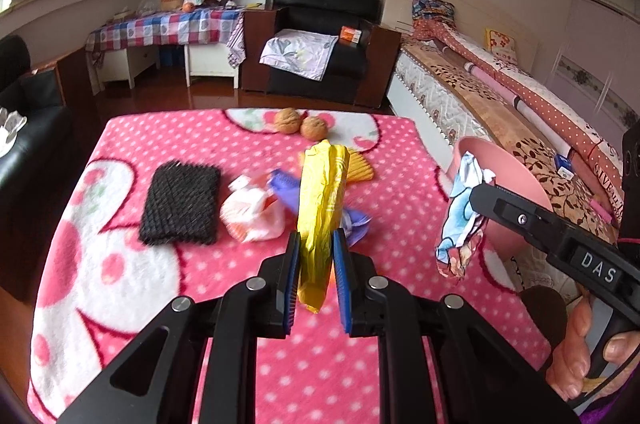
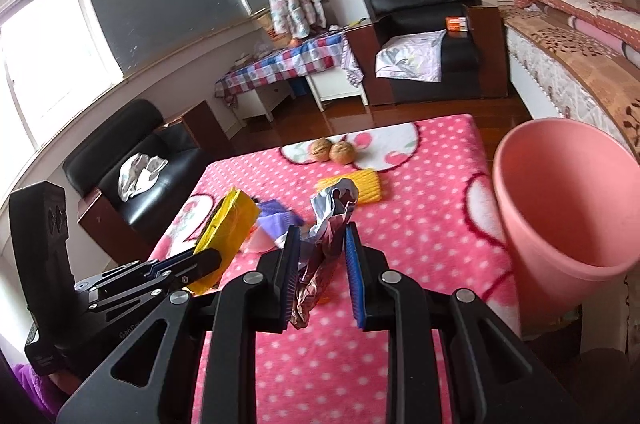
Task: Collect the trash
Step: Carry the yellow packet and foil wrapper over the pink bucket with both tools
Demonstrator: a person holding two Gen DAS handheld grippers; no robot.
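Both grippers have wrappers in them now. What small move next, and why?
Probably carry the right gripper across to the pink bin and let go there. It holds a crumpled wrapper, the bin stands open on its right, and the left gripper with its yellow wrapper is farther off.

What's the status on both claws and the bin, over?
Left claw shut on yellow wrapper. Right claw shut on foil wrapper. Pink bin to the right, open, path clear.
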